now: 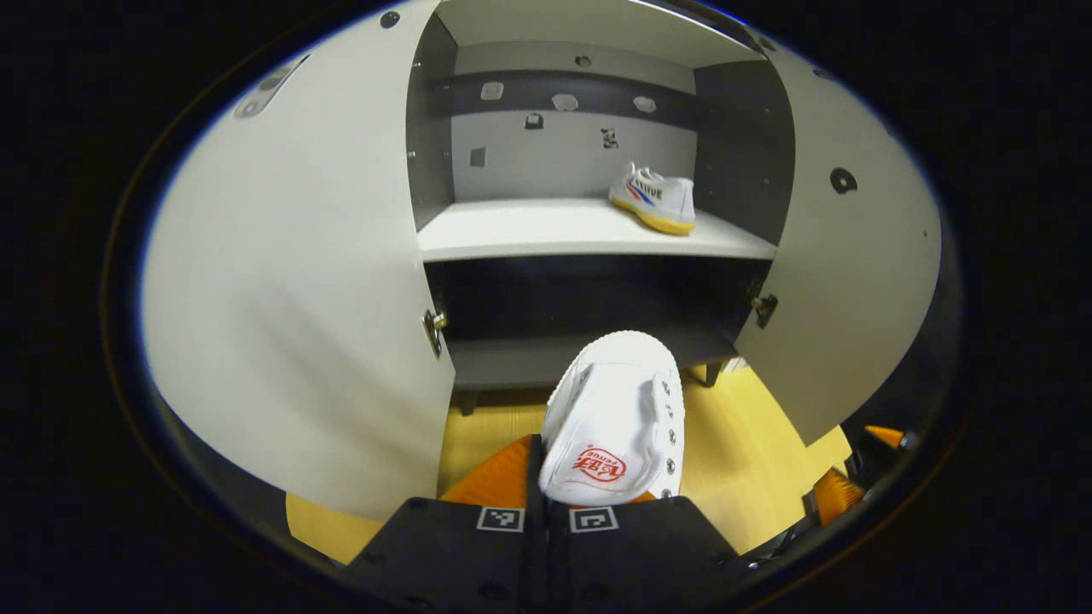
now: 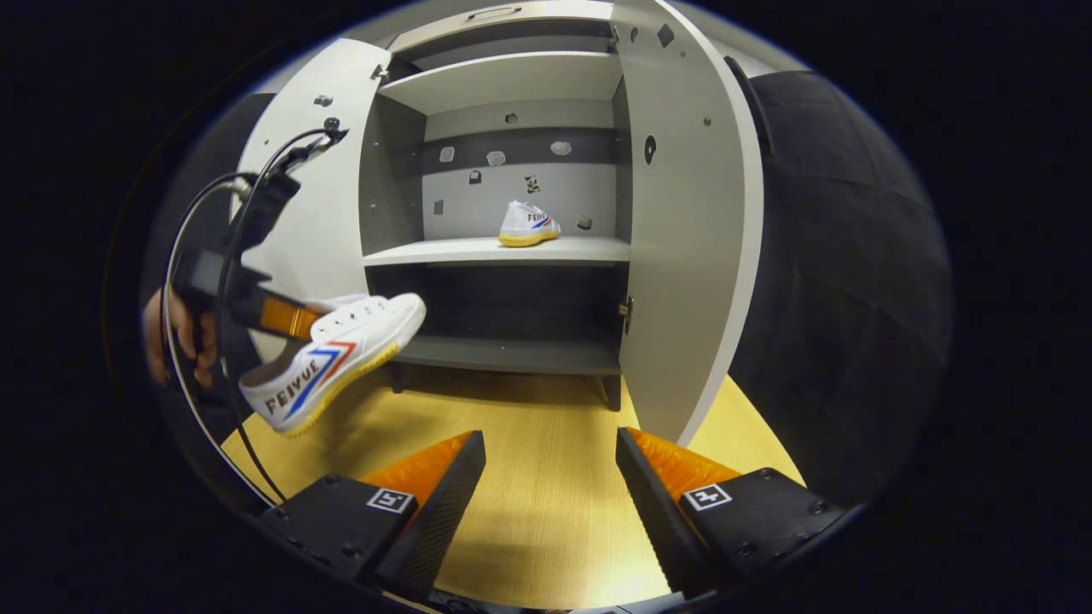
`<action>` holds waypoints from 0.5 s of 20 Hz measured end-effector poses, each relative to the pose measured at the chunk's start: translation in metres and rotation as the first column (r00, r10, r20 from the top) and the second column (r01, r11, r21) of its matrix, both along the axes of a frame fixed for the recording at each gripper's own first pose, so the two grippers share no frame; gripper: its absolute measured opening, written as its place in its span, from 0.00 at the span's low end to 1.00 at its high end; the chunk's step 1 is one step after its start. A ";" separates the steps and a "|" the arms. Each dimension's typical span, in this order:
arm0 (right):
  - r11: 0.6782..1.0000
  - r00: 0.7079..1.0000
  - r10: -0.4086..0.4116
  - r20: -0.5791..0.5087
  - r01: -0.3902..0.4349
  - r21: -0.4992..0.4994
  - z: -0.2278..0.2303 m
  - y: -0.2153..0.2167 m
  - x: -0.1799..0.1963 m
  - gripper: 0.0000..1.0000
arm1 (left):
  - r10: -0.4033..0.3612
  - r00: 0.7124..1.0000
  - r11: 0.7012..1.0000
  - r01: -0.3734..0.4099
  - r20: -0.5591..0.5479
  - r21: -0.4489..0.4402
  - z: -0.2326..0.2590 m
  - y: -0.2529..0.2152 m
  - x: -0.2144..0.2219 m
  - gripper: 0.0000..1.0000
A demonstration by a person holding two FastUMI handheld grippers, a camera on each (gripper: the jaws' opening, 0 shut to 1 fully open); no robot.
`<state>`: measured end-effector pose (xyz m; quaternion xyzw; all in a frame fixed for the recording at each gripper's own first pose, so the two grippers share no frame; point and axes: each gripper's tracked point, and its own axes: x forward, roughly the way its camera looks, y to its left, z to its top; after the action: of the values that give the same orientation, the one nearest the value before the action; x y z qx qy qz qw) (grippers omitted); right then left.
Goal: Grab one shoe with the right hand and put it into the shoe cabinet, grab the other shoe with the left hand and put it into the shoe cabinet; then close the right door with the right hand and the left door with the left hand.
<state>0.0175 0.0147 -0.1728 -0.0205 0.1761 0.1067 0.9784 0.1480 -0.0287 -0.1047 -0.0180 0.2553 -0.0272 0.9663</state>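
From where I sit, the shoe cabinet (image 2: 512,247) takes up most of both feeds, standing on the wooden floor (image 2: 546,503) with both doors swung wide. In the right gripper view its right door (image 2: 691,239) hangs open just ahead of my right claw, and the left door (image 2: 316,170) stands open behind the other tool. In the left gripper view the left door (image 1: 299,290) spreads broad across my left side.

On the middle shelf (image 1: 589,230) I see the first shoe (image 1: 655,199) resting toward the right end, sole down; the right gripper view shows it (image 2: 528,224) there too.

The second shoe (image 1: 616,422) is off the floor, in front of the lower compartment and outside it. My left gripper (image 1: 546,499) is clenched on its heel end, both fingers pressing, toe aimed at the cabinet. In the right gripper view that shoe (image 2: 333,358) hangs in the air left of the cabinet, toe raised toward the opening, heel lower, held by the left gripper (image 2: 286,317) with a hand (image 2: 179,337) wrapped round its grip, cables looping above.

My right gripper (image 2: 550,465) hovers low over the floor, released, fingers spread wide with nothing between them, pointing at the cabinet's bottom shelf.
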 end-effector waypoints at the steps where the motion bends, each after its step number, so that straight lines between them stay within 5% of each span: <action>1: 1.000 1.000 0.011 0.010 -0.011 0.000 0.001 -0.001 0.001 0.98 | 0.003 0.999 1.000 -0.003 0.036 0.004 0.021 0.002 0.012 0.05; 10: 0.995 0.995 0.095 0.018 -0.096 0.038 -0.001 0.007 0.007 0.98 | 0.124 0.985 0.992 -0.128 0.119 0.023 0.127 0.017 0.146 0.05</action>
<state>0.0247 0.0215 -0.1738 -0.0105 0.1651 0.1565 0.9737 0.2940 -0.0119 0.0226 -0.0178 0.1969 0.0369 0.9796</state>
